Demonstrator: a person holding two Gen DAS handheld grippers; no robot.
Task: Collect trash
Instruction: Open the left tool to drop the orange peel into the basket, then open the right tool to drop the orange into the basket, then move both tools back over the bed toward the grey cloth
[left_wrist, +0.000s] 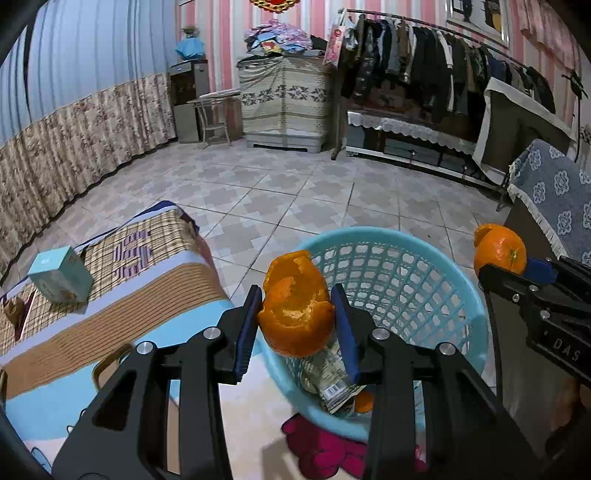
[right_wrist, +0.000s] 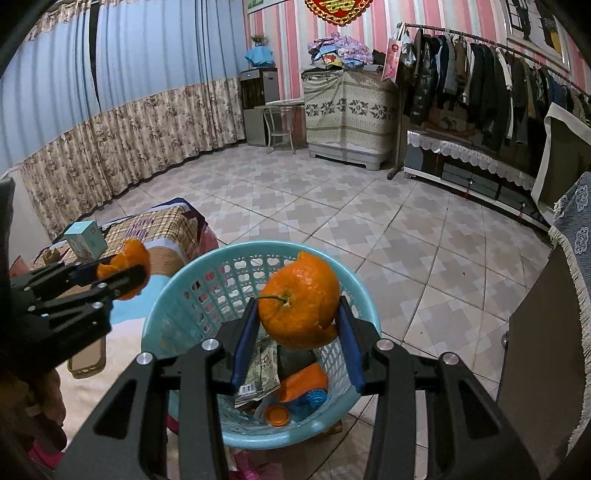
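Left hand-held gripper (left_wrist: 297, 314) clamps a hollow orange peel (left_wrist: 295, 306) between its blue pads, above the near rim of the blue basket (left_wrist: 406, 266). Right hand-held gripper (right_wrist: 297, 321) clamps a second peel with stem (right_wrist: 299, 302) directly over the basket, wrappers lying below

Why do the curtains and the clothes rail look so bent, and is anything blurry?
Left wrist view: the fisheye lens bows the curtains and clothes rail, corners go black; the orange peel is sharp. Right wrist view: same bending; the peel over the blue basket is crisp, the left gripper slightly soft.
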